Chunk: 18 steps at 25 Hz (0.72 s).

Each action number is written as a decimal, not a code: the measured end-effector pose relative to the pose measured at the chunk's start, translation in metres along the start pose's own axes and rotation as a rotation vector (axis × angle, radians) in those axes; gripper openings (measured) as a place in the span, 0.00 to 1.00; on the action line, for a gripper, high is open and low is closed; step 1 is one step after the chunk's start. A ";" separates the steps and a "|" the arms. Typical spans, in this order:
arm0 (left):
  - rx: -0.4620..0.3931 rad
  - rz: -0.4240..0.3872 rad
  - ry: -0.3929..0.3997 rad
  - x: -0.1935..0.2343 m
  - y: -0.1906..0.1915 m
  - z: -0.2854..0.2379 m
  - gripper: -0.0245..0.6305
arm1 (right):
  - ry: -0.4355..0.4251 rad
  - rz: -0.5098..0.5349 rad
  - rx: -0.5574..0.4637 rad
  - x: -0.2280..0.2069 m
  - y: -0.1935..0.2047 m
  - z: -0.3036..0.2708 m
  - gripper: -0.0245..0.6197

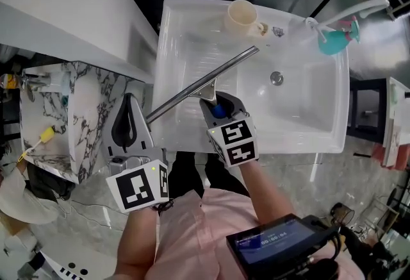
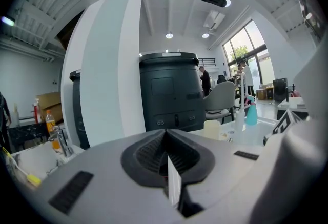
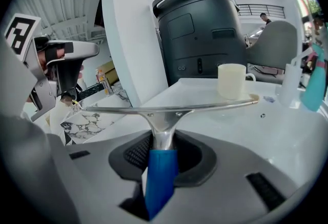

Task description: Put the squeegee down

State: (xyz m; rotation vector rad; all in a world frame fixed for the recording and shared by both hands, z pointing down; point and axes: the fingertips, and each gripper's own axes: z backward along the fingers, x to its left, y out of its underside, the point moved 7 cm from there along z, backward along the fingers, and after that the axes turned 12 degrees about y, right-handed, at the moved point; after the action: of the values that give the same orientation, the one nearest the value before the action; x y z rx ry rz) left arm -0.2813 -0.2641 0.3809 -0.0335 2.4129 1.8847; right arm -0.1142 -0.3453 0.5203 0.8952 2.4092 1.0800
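At the far left stood the marble counter, which played no part in this step. Just beside it you held the left gripper low, off the front left corner of the sink. Its jaws were pressed together with nothing between them, so that hand was free.

Next along, the squeegee was clamped in your right gripper. The jaws were closed on its blue handle, and the metal neck rose straight out from between the pads. The long blade ran on a slant above the sink, from past its left rim up toward the cup at the back edge. Nothing in these views showed the blade resting on the sink, so I judged it was held just above the basin.

That made this the carrying part of the job: the tool was over a landing spot but not yet set down.

To the right lay the open basin with its drain, and beyond it the teal spray bottle on the back right corner.

The next move called for you to lower the right gripper until blade and handle lay flat. The far blade end needed to stay short of the cup. Only then should you have let the jaws part and drawn the gripper straight back off the handle.
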 end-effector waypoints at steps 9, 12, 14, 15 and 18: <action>0.022 0.020 -0.004 0.012 0.012 -0.009 0.05 | -0.008 0.010 0.060 0.006 0.014 -0.018 0.20; 0.029 0.024 -0.004 0.014 0.014 -0.011 0.05 | -0.007 0.015 0.078 0.008 0.020 -0.022 0.20; 0.033 0.027 -0.002 0.015 0.016 -0.012 0.05 | -0.004 0.015 0.087 0.008 0.023 -0.024 0.20; 0.035 0.028 -0.001 0.016 0.017 -0.013 0.05 | -0.002 0.016 0.091 0.009 0.024 -0.025 0.20; 0.038 0.031 0.004 0.016 0.019 -0.016 0.05 | 0.004 0.020 0.101 0.008 0.025 -0.028 0.20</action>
State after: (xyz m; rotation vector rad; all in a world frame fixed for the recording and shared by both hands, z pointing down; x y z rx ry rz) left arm -0.2989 -0.2742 0.4018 0.0026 2.4654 1.8532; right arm -0.1251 -0.3426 0.5574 0.9526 2.4821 0.9763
